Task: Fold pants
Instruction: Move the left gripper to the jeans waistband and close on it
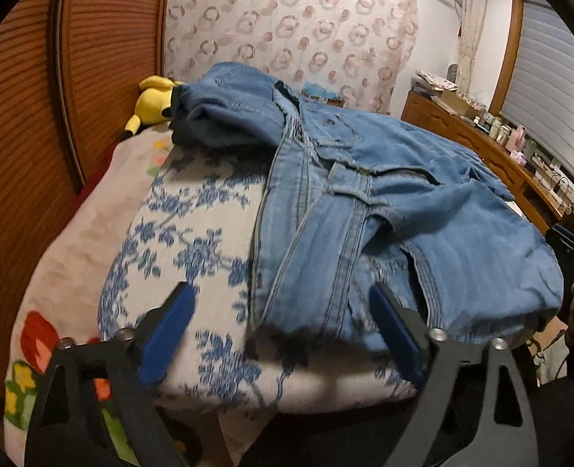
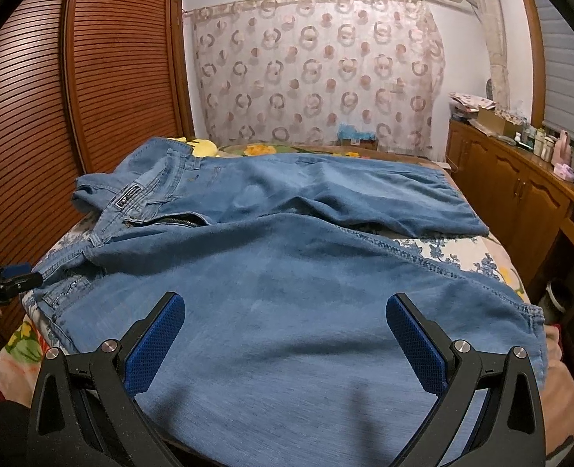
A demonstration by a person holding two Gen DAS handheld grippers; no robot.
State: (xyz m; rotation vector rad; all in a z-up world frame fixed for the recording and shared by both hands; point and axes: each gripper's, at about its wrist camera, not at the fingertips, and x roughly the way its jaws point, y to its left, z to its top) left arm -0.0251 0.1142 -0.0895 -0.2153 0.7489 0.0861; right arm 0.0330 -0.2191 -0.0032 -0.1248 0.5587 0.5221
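Note:
Light blue jeans [image 2: 287, 264] lie spread on the bed, waistband to the left, legs running to the right. In the left wrist view the jeans [image 1: 384, 202] show from the waistband end, rumpled. My left gripper [image 1: 283, 303] is open, its blue pads level with the waistband edge, the right pad over denim. It also shows at the left edge of the right wrist view [image 2: 14, 272], beside the waistband. My right gripper [image 2: 287, 315] is open and empty, just above the near leg.
The bed has a blue floral cover [image 1: 193, 233]. A yellow plush toy [image 1: 150, 101] lies at the head. A slatted wooden wardrobe [image 2: 92, 78] stands on the left. A wooden cabinet [image 2: 520, 194] with bottles stands on the right. A patterned curtain [image 2: 318, 70] hangs behind.

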